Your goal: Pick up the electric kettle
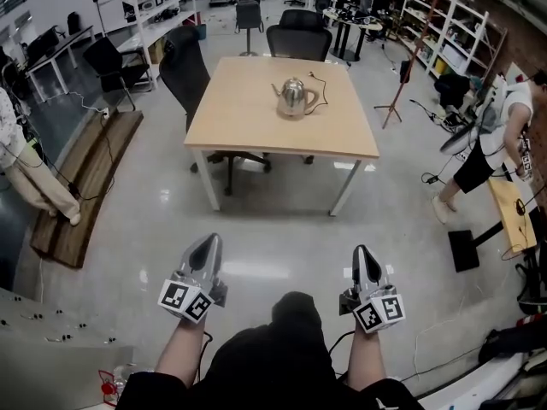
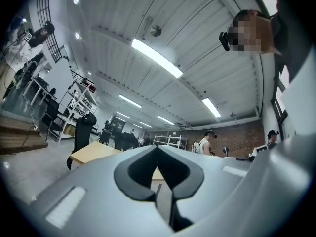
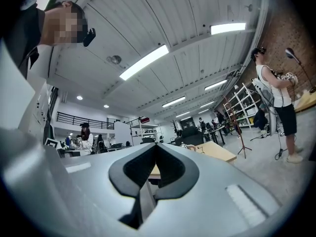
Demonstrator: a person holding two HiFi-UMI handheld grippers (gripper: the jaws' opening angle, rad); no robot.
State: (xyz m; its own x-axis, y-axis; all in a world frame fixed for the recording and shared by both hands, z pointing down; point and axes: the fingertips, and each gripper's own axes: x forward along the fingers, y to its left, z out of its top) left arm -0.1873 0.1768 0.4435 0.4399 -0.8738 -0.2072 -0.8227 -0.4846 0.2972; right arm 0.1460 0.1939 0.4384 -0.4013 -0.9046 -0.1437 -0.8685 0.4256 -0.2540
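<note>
– Tools first, nearest to cam: state?
– Left tool [image 1: 208, 241] sits low in head view, left of the person's dark clothing. Jaws pressed together, nothing btwn them. Right tool [image 1: 363, 251] is on the other side, same: tips meeting, empty. Both are held above the floor [image 1: 273, 216] and point fwd twd the bench [image 1: 248, 122], marker cubes at the rear by the forearms.
– Kettle?
– Well ahead of both, neither tool near it. Kettle [image 1: 295, 97] stands upright on the bench, past mid-top twd the far edge. Spout is to the view's left, handle to the right. Thin cord [image 1: 315, 77] lies on the top just behind it.
– Btwn tools and bench?
– Grey floor w/ light glare.
– Around the bench?
– Black office chair [image 1: 184, 67] by the far-left corner, second chair [image 1: 297, 37] behind the far edge. Wooden platform [image 1: 85, 178] lies on the floor at left.
– Farther out?
– Person in white top [image 1: 500, 135] at far right. White shelving [image 1: 444, 24] along the brick wall beyond, more desks and chairs at the back.
</note>
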